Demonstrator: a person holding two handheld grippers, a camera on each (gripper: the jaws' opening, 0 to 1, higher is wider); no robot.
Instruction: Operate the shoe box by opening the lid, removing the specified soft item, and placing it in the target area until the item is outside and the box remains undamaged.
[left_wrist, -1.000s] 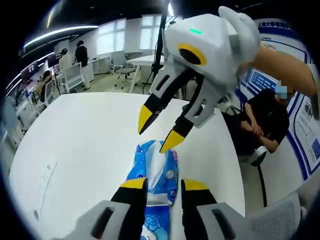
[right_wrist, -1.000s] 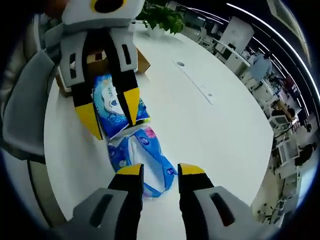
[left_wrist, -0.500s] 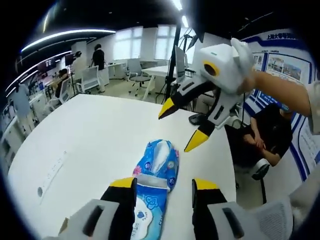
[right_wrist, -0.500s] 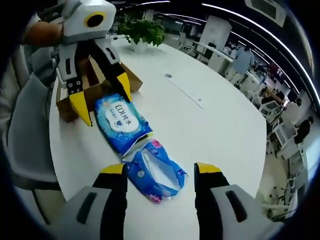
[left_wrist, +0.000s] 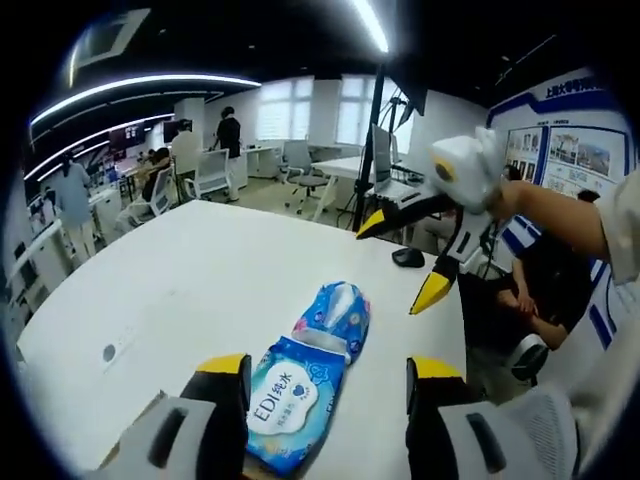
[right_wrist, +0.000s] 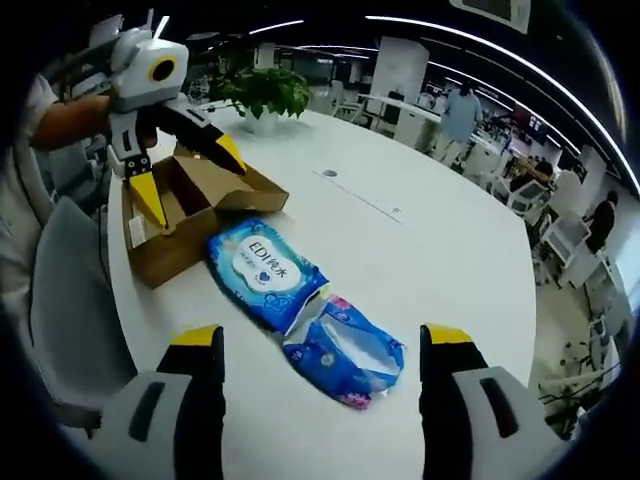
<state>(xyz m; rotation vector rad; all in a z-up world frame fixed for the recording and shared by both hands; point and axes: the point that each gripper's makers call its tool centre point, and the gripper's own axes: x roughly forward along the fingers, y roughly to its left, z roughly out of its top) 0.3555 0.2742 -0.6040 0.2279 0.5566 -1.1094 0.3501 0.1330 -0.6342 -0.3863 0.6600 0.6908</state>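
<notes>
Right gripper view: white table (office), open shoe box.

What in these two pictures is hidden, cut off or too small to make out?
- Inside of the cardboard box, right gripper view: its near wall hides the bottom, so I cannot tell if anything is left in it.
- Wipes pack, left gripper view: its near end is cut off by the picture's bottom edge.
- Small print on the tissue pack, right gripper view: too small to read.
- Small dark thing on the table, left gripper view: too small to identify.
</notes>
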